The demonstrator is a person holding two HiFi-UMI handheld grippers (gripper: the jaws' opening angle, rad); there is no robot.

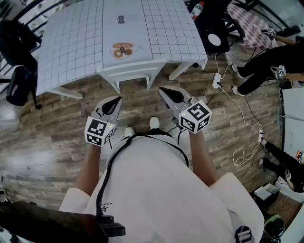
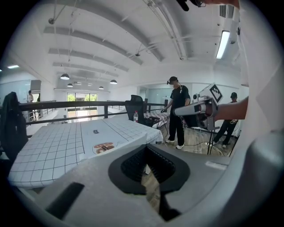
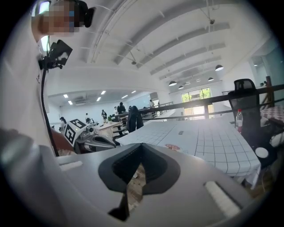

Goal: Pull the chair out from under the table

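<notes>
Head view: a table point(image 1: 71, 52) under a white gridded cloth is seen at the top of the frame, standing on a wood-plank floor point(image 1: 57, 123). The white chair point(image 1: 130, 70) is tucked under the table's near edge. Only its top rail and two splayed legs are exposed below the cloth hem.

The left gripper point(image 1: 117, 99) and right gripper point(image 1: 162, 89) are held side by side above the floor. Both are pointed toward the chair, near it but touching nothing. The chair lies ahead of the gap between them. A marker cube is carried at the rear of each.

Left gripper view: the jaws are pressed together, pad against pad, and nothing is held. Floor planks are glimpsed through the narrow slit beneath. Right gripper view: the same is noted, with the jaws fully together and empty.

On the cloth, a round printed picture point(image 1: 123, 50) is placed close to the near edge, just above the chair. A small dark label point(image 1: 121, 19) is set farther back. A water bottle point(image 1: 197, 8) is seen by the table's far right corner, and a black office chair point(image 1: 213, 33) stands beyond that side.

White cables point(image 1: 237, 109) and a power strip point(image 1: 217, 80) are spread on the floor to the right. The person's white shoes point(image 1: 129, 130) are seen between and behind the grippers.
</notes>
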